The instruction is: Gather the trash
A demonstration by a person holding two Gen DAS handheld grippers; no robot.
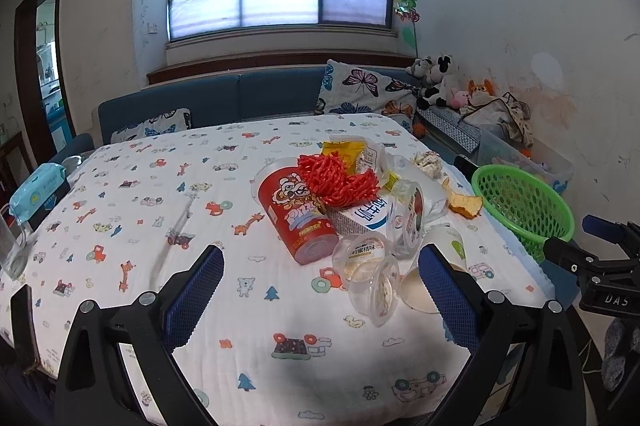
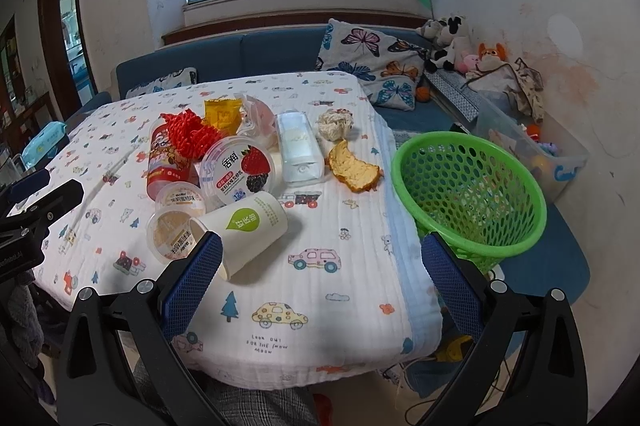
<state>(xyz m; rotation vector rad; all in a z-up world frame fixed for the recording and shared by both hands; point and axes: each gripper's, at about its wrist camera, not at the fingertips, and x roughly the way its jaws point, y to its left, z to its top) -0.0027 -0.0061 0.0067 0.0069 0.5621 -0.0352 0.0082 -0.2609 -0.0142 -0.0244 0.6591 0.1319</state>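
A pile of trash lies on the cloth-covered table (image 1: 160, 186): a red snack can (image 1: 294, 222), red foam netting (image 1: 336, 178), a yellow wrapper (image 2: 222, 114), a milk carton (image 1: 366, 216), clear jelly cups (image 1: 368, 266), a yogurt tub (image 2: 240, 170), a white paper cup (image 2: 248, 230) on its side, a clear plastic box (image 2: 300, 150), a crumpled tissue (image 2: 336, 124) and a fruit peel (image 2: 354, 168). A green mesh basket (image 2: 468, 194) stands past the table's right edge. My left gripper (image 1: 320, 290) is open and empty before the pile. My right gripper (image 2: 320, 282) is open and empty near the paper cup.
A blue sofa (image 1: 240, 94) with butterfly cushions (image 2: 372, 54) runs behind the table. Plush toys (image 2: 452, 42) and a clear storage bin (image 2: 528, 146) sit at right. A wet-wipes pack (image 1: 38, 186) and a glass (image 1: 12, 246) stand at the table's left edge.
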